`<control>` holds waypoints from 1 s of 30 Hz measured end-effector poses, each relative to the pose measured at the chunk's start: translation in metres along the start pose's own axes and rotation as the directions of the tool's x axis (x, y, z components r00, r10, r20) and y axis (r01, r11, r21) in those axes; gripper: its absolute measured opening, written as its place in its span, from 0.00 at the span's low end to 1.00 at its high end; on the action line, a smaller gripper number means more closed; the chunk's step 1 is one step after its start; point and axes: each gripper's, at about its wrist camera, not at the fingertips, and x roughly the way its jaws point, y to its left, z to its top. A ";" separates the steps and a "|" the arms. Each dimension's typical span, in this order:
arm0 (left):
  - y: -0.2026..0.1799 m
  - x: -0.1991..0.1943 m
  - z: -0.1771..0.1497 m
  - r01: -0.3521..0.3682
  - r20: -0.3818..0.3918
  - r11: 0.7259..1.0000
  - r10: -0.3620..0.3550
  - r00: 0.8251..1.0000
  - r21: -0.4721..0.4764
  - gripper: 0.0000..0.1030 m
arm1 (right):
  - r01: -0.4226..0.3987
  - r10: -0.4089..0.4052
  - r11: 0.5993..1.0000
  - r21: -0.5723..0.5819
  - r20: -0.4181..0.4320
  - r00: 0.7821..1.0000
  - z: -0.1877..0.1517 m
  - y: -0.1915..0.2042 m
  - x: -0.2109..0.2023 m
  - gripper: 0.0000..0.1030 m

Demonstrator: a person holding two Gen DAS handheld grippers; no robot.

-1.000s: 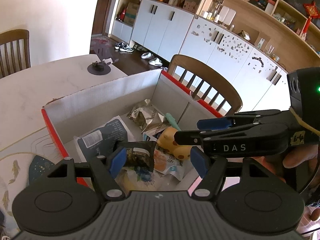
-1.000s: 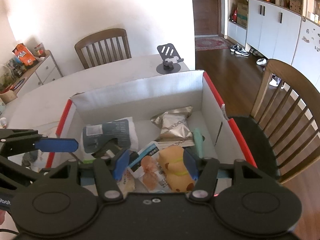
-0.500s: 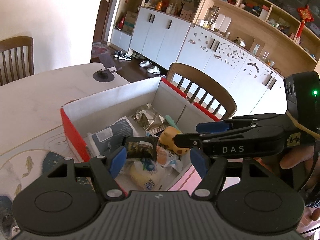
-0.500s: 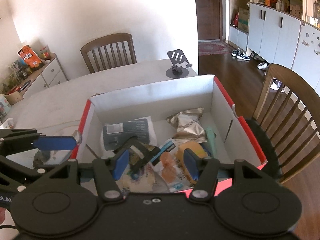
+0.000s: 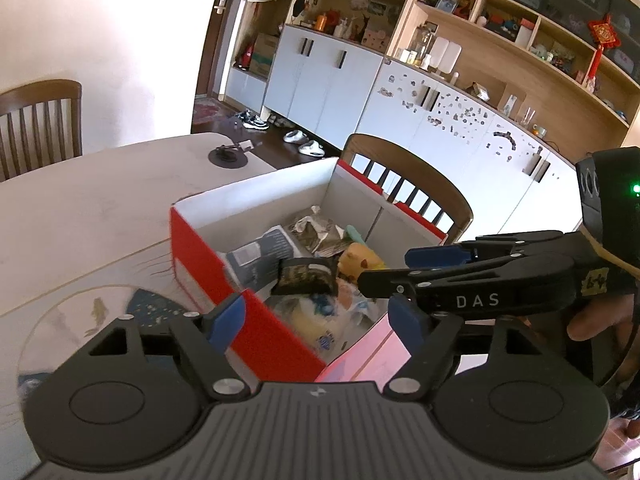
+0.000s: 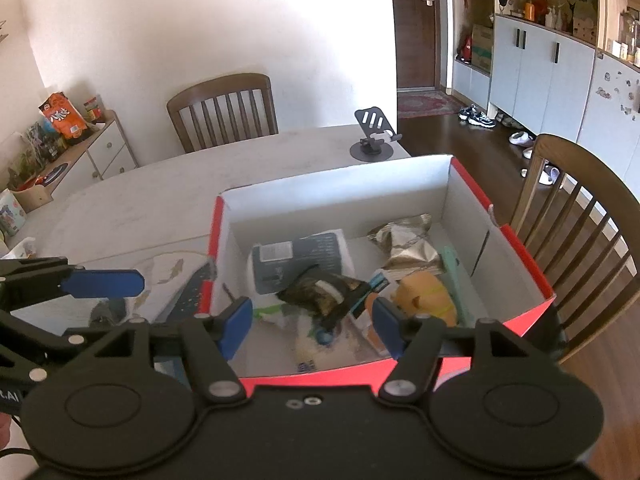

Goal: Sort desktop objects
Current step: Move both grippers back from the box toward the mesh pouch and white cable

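A red cardboard box [image 6: 524,254] with plain white inner walls sits open on the pale table [image 6: 168,196], near the corner where a black phone stand [image 6: 374,136] stands. Inside lies a jumble: a dark, crinkly snack packet [image 6: 320,292] on top, tilted, its long axis running roughly left to right; a grey pouch [image 6: 298,256] with a white label, print too small to read; a crumpled silvery foil bag [image 6: 406,244]; a rounded yellow soft toy [image 6: 426,296]. The left tongs [image 5: 316,316] and the right tongs [image 6: 312,322] hover at the box's near side, blue pads apart and opening, gripping nothing. "DAS" is printed on the right tool's arm.
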 end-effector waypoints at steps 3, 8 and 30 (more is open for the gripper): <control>0.006 -0.009 -0.004 0.000 0.000 1.000 0.000 1.000 -0.002 0.76 | 0.003 -0.003 1.000 0.001 0.002 1.000 -0.003 0.011 -0.002 0.66; 0.017 -0.022 -0.012 -0.017 -0.002 1.000 0.017 1.000 -0.005 0.81 | 0.006 -0.006 1.000 0.004 0.007 1.000 -0.007 0.028 -0.005 0.69; 0.082 -0.073 -0.049 -0.114 0.023 0.992 0.115 0.993 -0.048 1.00 | -0.015 0.015 1.000 -0.022 0.001 1.000 -0.015 0.107 0.009 0.72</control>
